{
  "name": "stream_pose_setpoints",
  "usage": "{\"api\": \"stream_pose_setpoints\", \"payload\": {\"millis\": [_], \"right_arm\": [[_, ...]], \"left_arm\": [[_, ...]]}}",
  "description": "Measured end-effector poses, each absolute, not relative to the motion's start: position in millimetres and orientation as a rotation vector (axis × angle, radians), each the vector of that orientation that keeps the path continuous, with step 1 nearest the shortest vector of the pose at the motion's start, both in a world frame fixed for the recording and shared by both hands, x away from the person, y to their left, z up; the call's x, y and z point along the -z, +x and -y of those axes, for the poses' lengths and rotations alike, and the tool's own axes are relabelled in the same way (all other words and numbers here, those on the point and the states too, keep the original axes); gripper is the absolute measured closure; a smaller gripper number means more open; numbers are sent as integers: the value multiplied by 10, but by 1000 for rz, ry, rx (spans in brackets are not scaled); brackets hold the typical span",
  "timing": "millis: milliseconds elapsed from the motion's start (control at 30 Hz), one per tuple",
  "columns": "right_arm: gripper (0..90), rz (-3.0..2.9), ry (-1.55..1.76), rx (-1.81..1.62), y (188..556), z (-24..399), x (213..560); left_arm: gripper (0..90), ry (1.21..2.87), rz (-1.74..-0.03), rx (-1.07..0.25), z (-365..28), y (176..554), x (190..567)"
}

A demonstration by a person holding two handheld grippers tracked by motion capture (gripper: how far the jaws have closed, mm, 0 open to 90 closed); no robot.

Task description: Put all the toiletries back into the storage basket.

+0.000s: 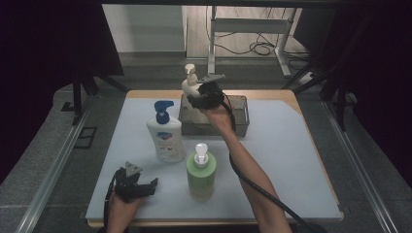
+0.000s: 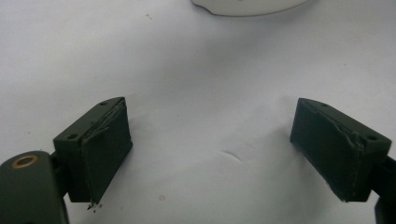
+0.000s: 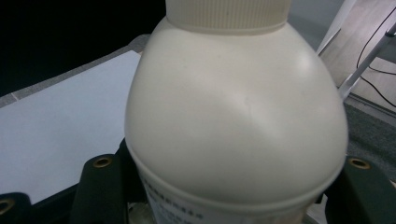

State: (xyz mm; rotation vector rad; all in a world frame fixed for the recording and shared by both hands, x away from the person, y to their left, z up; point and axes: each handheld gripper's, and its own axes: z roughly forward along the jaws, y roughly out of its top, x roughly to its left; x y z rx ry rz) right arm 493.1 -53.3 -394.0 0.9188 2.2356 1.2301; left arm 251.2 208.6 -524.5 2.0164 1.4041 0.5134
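A cream pump bottle [image 1: 190,86] [image 3: 233,116] is upright over the left end of a grey bin [image 1: 241,118] at the back of the table. My right gripper [image 1: 200,98] [image 3: 229,198] is shut on its body, one jaw on either side. The hand hides the bottle's base, so I cannot tell whether it rests in the bin. At the front left, my left gripper [image 1: 147,187] [image 2: 210,126] rests low over the white mat [image 2: 187,70]. It is open, with nothing between its jaws.
A white bottle with a blue pump [image 1: 165,137] stands left of centre, its base edge [image 2: 247,5] just ahead of the left gripper. A green bottle with a white pump [image 1: 200,174] stands at the front middle. The white mat [image 1: 286,160] covers the wooden table.
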Motion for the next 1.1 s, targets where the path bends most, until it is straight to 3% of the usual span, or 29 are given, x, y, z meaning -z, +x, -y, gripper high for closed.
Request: {"api": "stream_pose_setpoints", "payload": {"millis": [1100], "right_arm": [[380, -2289, 984, -1200, 4831, 791, 4217]], "left_arm": [[119, 2017, -1404, -514, -2085, 2510, 5245]]}}
